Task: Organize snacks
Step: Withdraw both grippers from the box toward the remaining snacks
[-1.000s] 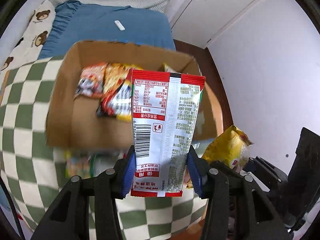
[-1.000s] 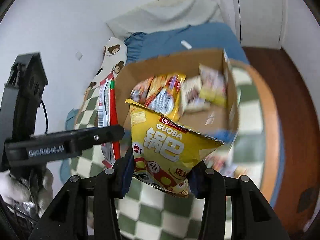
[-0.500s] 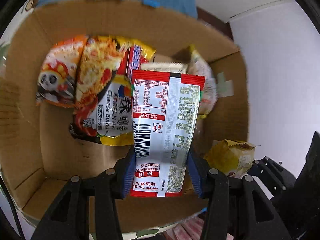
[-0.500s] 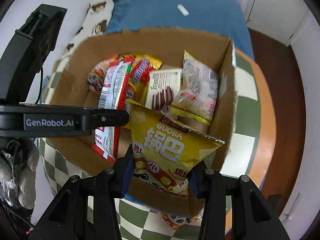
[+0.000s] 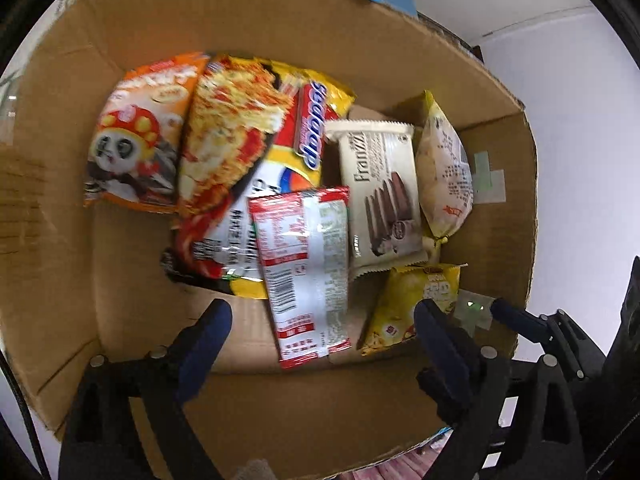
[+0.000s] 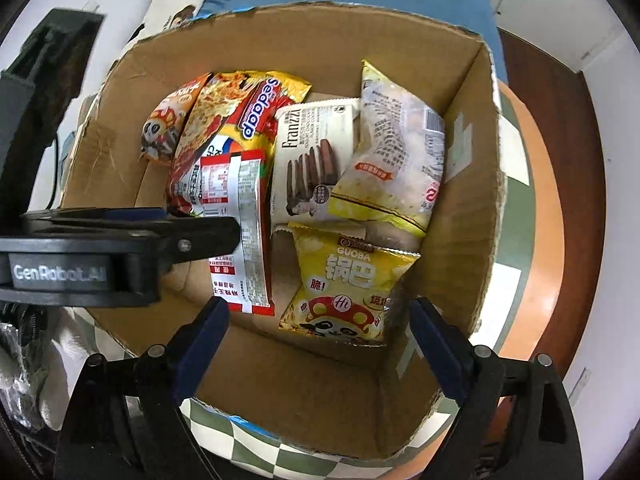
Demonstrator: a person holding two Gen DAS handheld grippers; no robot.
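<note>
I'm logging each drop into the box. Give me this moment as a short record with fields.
container: cardboard box
left gripper: open, jaws just opened, above the red-and-white packet, clear of it
right gripper: open, jaws just opened, above the yellow Guoba bag, clear of it
other snacks in box: Franzzi wafers, Sedaap noodles, panda packet

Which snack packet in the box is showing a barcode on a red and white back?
The red-and-white packet lying on the noodle bags, its printed back and barcode facing up. The Franzzi wafer pack and yellow Guoba bag beside it show their fronts.
</note>
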